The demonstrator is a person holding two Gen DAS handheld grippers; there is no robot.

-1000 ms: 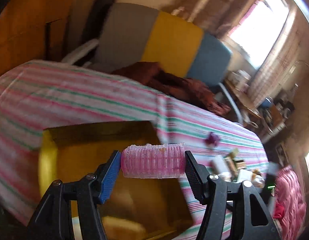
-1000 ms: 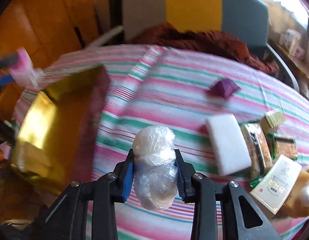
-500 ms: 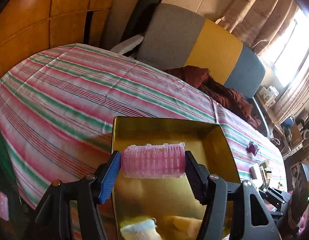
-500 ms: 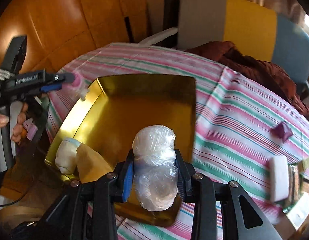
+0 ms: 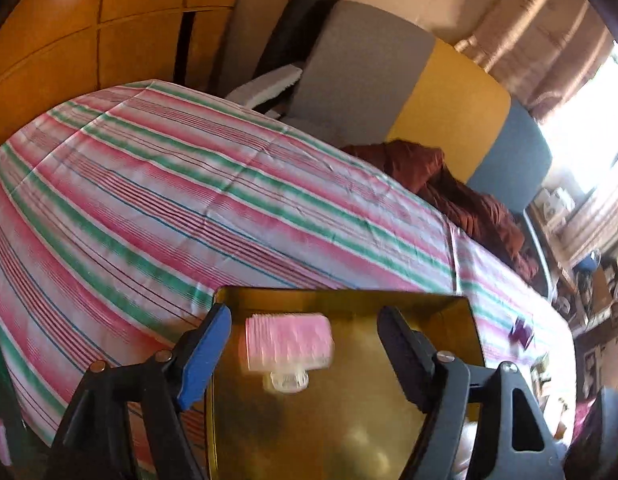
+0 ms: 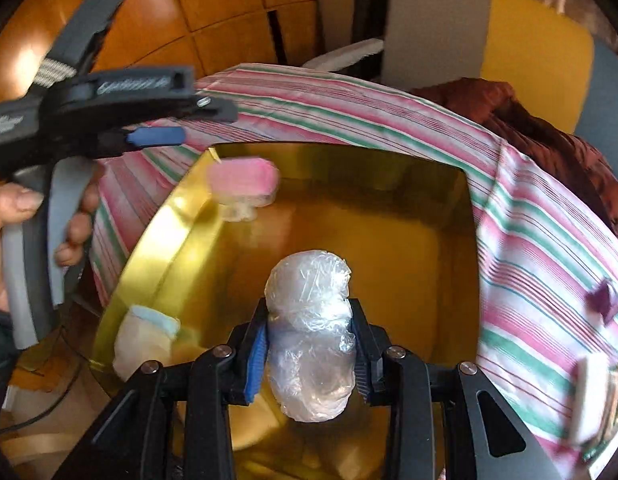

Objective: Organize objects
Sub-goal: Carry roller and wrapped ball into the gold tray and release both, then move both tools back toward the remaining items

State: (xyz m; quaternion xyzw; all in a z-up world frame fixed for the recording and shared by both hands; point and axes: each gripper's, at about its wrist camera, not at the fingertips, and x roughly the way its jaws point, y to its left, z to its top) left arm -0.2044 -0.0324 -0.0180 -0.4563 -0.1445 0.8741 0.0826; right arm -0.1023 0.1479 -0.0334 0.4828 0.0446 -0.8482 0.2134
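Observation:
A gold tray (image 6: 157, 236) sits on the striped tablecloth. My left gripper (image 5: 305, 344) is open above the tray (image 5: 449, 312); the pink hair roller (image 5: 287, 342) is blurred between its jaws, touching neither, falling. In the right wrist view the roller (image 6: 243, 180) is in mid-air over the tray's far left corner, below the left gripper (image 6: 157, 120). My right gripper (image 6: 309, 352) is shut on a clear plastic-wrapped bundle (image 6: 309, 320), held above the tray's near half.
A white and blue item (image 6: 143, 338) and yellow items lie in the tray's near left corner. A purple piece (image 6: 603, 298), a white block (image 6: 589, 396) and packets lie on the cloth to the right. A chair with a brown cloth (image 5: 461, 196) stands behind the table.
My left gripper opened and let go of the pink roller, which drops toward the tray. My right gripper moved further over the tray with the bundle.

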